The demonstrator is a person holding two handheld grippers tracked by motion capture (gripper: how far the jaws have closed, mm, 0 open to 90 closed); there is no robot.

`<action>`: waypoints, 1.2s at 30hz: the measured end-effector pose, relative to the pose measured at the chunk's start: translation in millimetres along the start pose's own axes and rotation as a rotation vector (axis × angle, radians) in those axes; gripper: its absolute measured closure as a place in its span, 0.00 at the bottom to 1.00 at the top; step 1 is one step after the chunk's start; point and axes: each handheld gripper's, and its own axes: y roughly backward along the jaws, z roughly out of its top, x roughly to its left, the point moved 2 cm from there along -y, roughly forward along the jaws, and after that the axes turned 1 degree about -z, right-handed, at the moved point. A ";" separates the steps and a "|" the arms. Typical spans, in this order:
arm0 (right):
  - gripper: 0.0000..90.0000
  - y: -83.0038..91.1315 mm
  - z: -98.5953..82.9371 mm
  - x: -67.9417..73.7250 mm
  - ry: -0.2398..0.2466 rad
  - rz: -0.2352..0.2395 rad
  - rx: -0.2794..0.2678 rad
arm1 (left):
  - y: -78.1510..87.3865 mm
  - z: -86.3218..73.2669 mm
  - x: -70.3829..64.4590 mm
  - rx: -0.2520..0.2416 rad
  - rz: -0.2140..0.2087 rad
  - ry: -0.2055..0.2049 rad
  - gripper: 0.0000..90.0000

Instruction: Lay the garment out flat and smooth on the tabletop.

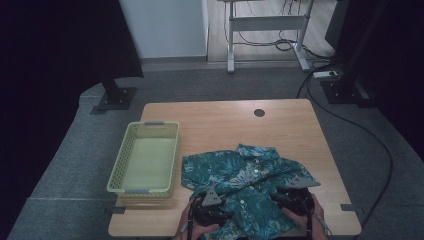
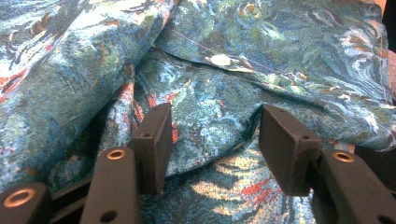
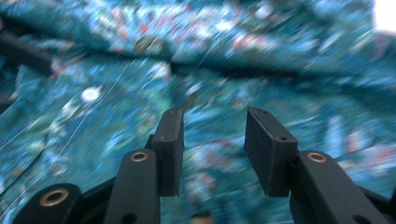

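Note:
A teal floral short-sleeved shirt (image 1: 247, 180) lies crumpled on the near half of the wooden table (image 1: 220, 120), collar toward the far side. My left gripper (image 1: 212, 207) rests at the shirt's near left edge. In the left gripper view it (image 2: 215, 135) is open, with folded shirt cloth (image 2: 210, 98) and a white button (image 2: 220, 59) ahead of the jaws. My right gripper (image 1: 295, 200) sits at the shirt's near right. In the right gripper view it (image 3: 212, 142) is open over the blurred fabric (image 3: 140, 70), nothing pinched.
A pale yellow-green plastic basket (image 1: 122, 167) stands on the table's left side, close beside the shirt's left sleeve. A round cable hole (image 1: 259, 112) marks the far middle of the table. Desk legs and cables lie on the floor beyond.

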 end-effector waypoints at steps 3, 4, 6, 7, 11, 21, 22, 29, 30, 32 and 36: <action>0.62 -9.7 -10.9 10.3 0.009 0.010 0.032 | 0.2 -0.1 0.0 0.002 0.002 -0.001 0.50; 0.61 -12.6 -13.7 13.6 0.013 0.006 0.031 | 0.4 -0.2 0.1 0.001 0.001 0.000 0.50; 0.61 -13.3 -14.8 18.5 0.019 -0.017 0.023 | 0.9 -0.4 0.9 0.000 0.002 0.003 0.50; 0.60 -13.5 -14.2 20.6 0.030 -0.032 0.031 | 1.3 -0.5 1.5 0.001 0.002 0.003 0.50; 0.59 -14.3 -15.0 25.1 0.044 -0.065 0.030 | 2.4 -1.3 2.8 -0.001 0.007 0.007 0.50; 0.56 2.2 -26.7 8.3 -0.033 -0.028 0.004 | 5.2 -2.4 5.1 0.004 0.004 0.010 0.51; 0.56 5.3 -27.7 5.2 -0.041 -0.029 0.002 | 5.2 -2.4 5.2 0.005 0.004 0.009 0.51; 0.56 26.7 -32.8 -20.7 -0.089 -0.093 -0.018 | 6.6 -3.0 7.3 0.005 0.004 0.015 0.51; 0.56 28.7 -33.8 -24.6 -0.097 -0.104 -0.020 | 7.0 -3.1 7.8 0.005 0.005 0.016 0.51; 0.56 31.9 -35.9 -31.4 -0.110 -0.122 -0.018 | 7.7 -3.5 8.6 0.006 0.005 0.018 0.51; 0.56 34.8 -39.9 -41.8 -0.123 -0.159 0.000 | 7.8 -3.7 8.9 0.004 0.005 0.020 0.51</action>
